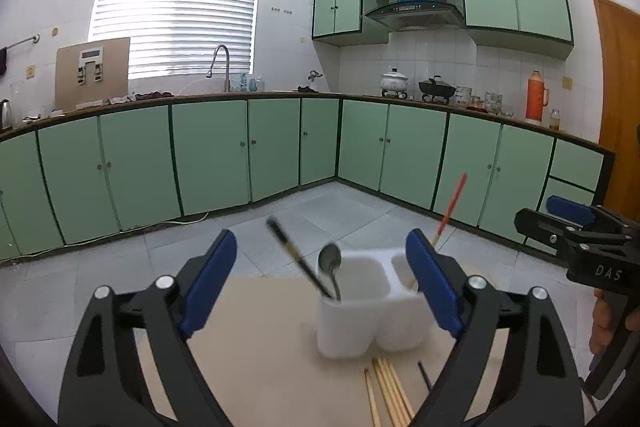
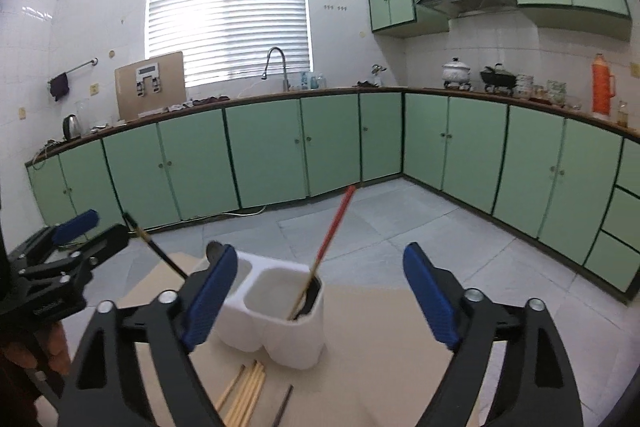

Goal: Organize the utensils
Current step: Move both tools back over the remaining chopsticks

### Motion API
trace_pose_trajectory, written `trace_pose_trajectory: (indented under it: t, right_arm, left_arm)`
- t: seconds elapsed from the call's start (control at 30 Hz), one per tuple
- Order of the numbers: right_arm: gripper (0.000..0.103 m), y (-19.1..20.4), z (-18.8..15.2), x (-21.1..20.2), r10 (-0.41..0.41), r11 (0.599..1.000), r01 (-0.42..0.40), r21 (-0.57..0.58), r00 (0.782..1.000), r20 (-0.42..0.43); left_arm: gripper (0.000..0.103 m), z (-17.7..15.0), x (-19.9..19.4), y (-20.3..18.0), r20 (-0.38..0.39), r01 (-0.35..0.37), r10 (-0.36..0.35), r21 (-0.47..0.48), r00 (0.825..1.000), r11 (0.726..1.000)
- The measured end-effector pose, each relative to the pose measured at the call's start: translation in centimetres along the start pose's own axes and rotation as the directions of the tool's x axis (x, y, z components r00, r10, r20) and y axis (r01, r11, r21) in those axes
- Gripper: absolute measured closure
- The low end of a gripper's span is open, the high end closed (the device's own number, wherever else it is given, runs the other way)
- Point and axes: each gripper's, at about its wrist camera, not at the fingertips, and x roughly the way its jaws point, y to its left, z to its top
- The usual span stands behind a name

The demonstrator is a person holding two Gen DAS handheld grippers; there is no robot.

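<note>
Both our grippers, left gripper point(image 1: 320, 291) and right gripper point(image 2: 320, 301), have jaws spread and hold nothing. The bamboo chopsticks point(image 1: 388, 393) at lower centre look light, stiff and thin. We judge they may roll, so we would pinch them mid-length.

My left claw point(image 1: 322, 287) is spread wide and empty, right claw point(image 2: 316, 301) too; the gap between each pair of pads is free. The white holder point(image 1: 360, 311) sits dead ahead at 12 on the bench point(image 1: 260, 367), blocking a straight push. From its left cell a black chopstick point(image 1: 296, 255) leans to 11 and a spoon point(image 1: 330, 263) stands up; from the right cell a red chopstick point(image 2: 330, 231) leans to 1. All three obstruct a top-down drop. Loose bamboo chopsticks point(image 2: 246, 391) and a dark stick point(image 2: 284, 403) lie at 6 just before the holder. Bare bench at 9 and 3. Right claw hangs at my 3 o'clock, well apart.
</note>
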Motion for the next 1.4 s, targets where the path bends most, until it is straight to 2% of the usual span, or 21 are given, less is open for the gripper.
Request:
trace_pose_trajectory:
  t: [0.1, 0.3, 0.53, 0.73, 0.9, 1.03, 1.13, 1.2, 1.3, 1.4]
  right_arm:
    - [0.007, 0.3, -1.5, -1.0, -0.028, 1.0, 0.028, -0.003, 1.0, -0.003]
    - [0.006, 0.5, -5.7, -2.1, -0.039, 0.998, 0.042, 0.037, 0.997, -0.069]
    - [0.006, 1.2, -11.2, -3.3, -0.072, 0.996, 0.08, 0.048, 0.986, -0.151]
    - [0.007, 1.8, -15.3, -4.6, -0.136, 0.988, 0.147, 0.049, 0.974, -0.183]
    - [0.014, 1.4, -16.6, -5.9, -0.133, 0.986, 0.152, 0.07, 0.966, -0.222]
    - [0.029, 0.8, -17.4, -6.4, -0.11, 0.989, 0.133, 0.071, 0.958, -0.265]
    - [0.035, 0.9, -18.2, -6.7, -0.102, 0.989, 0.127, 0.071, 0.954, -0.282]
    - [0.039, 1.1, -18.4, -6.8, -0.088, 0.99, 0.115, 0.076, 0.952, -0.292]
    - [0.04, 1.5, -18.4, -7.0, -0.08, 0.992, 0.103, 0.07, 0.955, -0.285]
    - [0.045, 2.0, -18.7, -7.3, -0.048, 0.995, 0.071, 0.067, 0.955, -0.293]
  left_arm:
    - [0.014, -1.5, -1.2, 0.2, -0.028, 0.001, -0.002, -0.005, 1.0, 1.0]
    - [0.012, -5.3, -2.7, 0.2, -0.115, -0.013, 0.015, 0.018, 0.993, 1.0]
    - [0.012, -10.5, -3.7, 0.7, -0.229, -0.027, 0.027, 0.004, 0.973, 1.0]
    - [0.012, -14.2, -4.6, -0.8, -0.305, -0.024, 0.038, 0.051, 0.951, 0.998]
    - [0.012, -16.0, -4.9, -2.4, -0.383, 0.009, 0.026, 0.09, 0.923, 0.996]
    - [0.013, -16.7, -5.2, -2.6, -0.421, 0.027, 0.01, 0.081, 0.907, 0.996]
    - [0.014, -17.4, -5.3, -2.8, -0.448, 0.04, -0.008, 0.063, 0.894, 0.997]
    - [0.019, -17.7, -5.3, -3.1, -0.464, 0.043, -0.011, 0.058, 0.886, 0.997]
    - [0.021, -18.3, -5.2, -3.7, -0.495, 0.047, -0.005, 0.072, 0.869, 0.996]
    - [0.026, -18.9, -4.7, -4.3, -0.537, 0.051, 0.002, 0.085, 0.844, 0.995]
